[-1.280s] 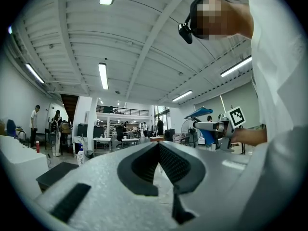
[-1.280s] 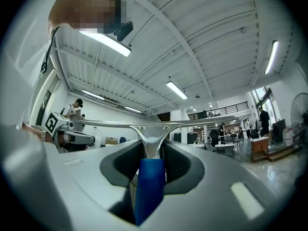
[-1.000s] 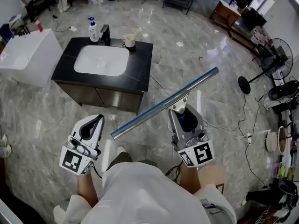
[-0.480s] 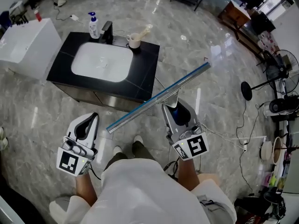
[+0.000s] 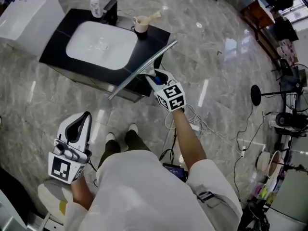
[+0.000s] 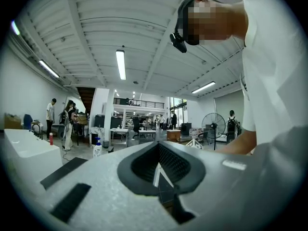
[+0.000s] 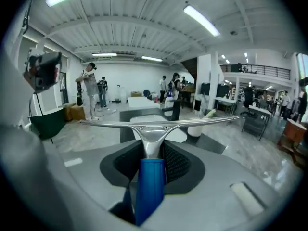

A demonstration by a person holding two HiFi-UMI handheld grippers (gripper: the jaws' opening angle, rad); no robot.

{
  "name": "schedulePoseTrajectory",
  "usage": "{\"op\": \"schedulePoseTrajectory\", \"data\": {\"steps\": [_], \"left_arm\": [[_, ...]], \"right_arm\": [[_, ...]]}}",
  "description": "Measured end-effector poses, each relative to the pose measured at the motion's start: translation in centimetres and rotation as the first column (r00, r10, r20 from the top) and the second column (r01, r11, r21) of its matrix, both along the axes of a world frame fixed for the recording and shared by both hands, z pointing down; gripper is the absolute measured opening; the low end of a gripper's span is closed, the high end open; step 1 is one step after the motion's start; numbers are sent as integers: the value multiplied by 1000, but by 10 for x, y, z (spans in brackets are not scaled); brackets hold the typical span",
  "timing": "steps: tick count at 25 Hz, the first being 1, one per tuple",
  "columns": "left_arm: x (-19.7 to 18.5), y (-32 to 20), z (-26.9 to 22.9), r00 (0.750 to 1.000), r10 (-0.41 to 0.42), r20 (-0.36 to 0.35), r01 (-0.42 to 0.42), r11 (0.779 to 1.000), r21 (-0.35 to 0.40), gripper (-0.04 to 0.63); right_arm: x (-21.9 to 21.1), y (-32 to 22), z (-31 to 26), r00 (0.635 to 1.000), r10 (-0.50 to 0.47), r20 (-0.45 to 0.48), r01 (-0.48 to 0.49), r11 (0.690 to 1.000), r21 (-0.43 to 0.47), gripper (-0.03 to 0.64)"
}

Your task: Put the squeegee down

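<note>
The squeegee [image 5: 142, 70] is a long silver blade with a blue handle [image 7: 149, 187]. My right gripper [image 5: 152, 77] is shut on that handle. It is stretched out in front of me and holds the blade slantwise over the front right corner of the black sink counter [image 5: 153, 38]. In the right gripper view the blade [image 7: 154, 124] lies level across the jaws, with the white basin [image 7: 144, 120] beyond it. My left gripper [image 5: 84, 115] hangs low at my left side, away from the counter. Its jaws are shut with nothing between them [image 6: 157, 170].
On the counter stand a soap bottle [image 5: 96, 8], a black faucet [image 5: 110, 11] and a cup [image 5: 141, 24] behind the white basin [image 5: 101, 45]. A white box [image 5: 26, 14] stands left of it. Cables [image 5: 191, 122] trail over the marble floor, and a fan base [image 5: 255, 95] is at the right.
My right gripper has swung forward and down with the squeegee, from in front of my body to the counter's front corner. The left gripper has dropped back to my left side.
</note>
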State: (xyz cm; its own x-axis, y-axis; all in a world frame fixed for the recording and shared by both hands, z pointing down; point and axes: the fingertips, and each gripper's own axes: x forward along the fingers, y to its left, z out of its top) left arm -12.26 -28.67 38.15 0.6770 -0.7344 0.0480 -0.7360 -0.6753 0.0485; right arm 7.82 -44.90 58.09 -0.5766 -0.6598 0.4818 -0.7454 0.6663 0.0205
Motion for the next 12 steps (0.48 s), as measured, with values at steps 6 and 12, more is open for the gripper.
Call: {"op": "schedulePoseTrajectory", "data": {"steps": [6, 12], "left_arm": [[2, -1, 16, 997, -70, 6, 71, 997, -43, 0], [-4, -2, 23, 993, -115, 22, 116, 992, -58, 0]], "right_arm": [[-7, -60, 120, 992, -73, -106, 45, 968, -246, 135], [-16, -87, 173, 980, -104, -168, 35, 929, -369, 136]]}}
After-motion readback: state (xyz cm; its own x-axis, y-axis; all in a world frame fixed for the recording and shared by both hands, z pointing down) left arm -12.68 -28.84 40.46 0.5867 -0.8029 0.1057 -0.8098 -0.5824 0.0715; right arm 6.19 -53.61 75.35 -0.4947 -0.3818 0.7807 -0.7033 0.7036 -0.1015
